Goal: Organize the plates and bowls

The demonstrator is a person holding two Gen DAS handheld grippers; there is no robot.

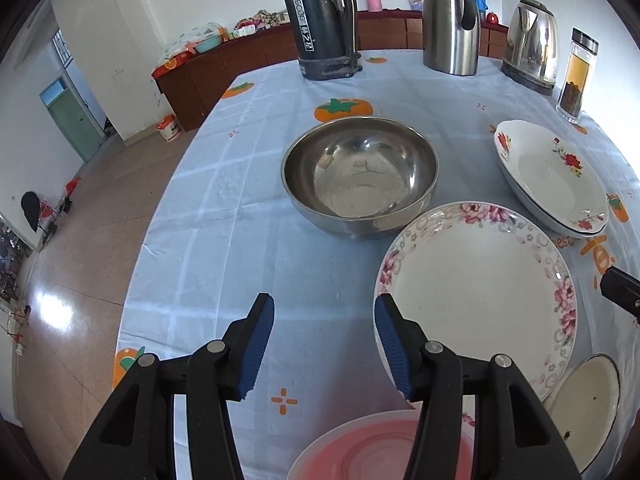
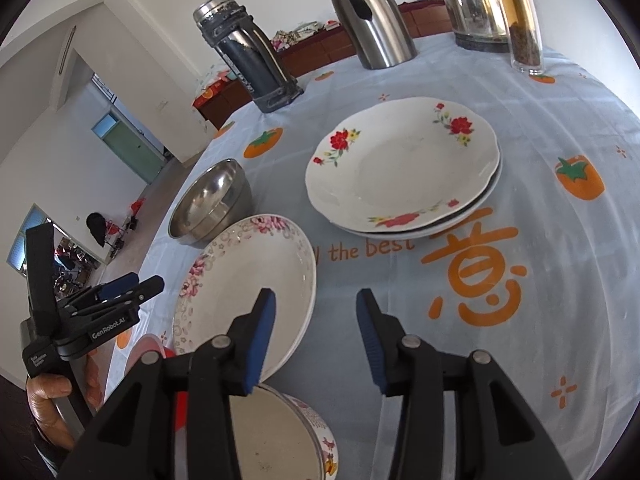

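A steel bowl [image 1: 359, 176] [image 2: 212, 204] stands mid-table. A pink-flowered plate [image 1: 476, 292] [image 2: 248, 288] lies in front of it. A red-flowered plate [image 1: 554, 176] [image 2: 400, 164] sits stacked on another plate. An enamel bowl [image 1: 588, 404] [image 2: 276, 440] and a pink plastic bowl [image 1: 380, 448] [image 2: 144, 354] sit at the near edge. My left gripper [image 1: 324, 348] [image 2: 132, 284] is open and empty, its right finger over the pink-flowered plate's left rim. My right gripper [image 2: 316, 340] is open and empty above the cloth, right of that plate.
A black thermos [image 1: 320, 20] [image 2: 248, 64], a steel carafe [image 1: 452, 20] [image 2: 372, 16], an electric kettle [image 1: 532, 44] [image 2: 472, 4] and a glass jar [image 1: 578, 76] [image 2: 522, 20] stand at the table's far side. The table's left edge [image 1: 160, 216] drops to the floor.
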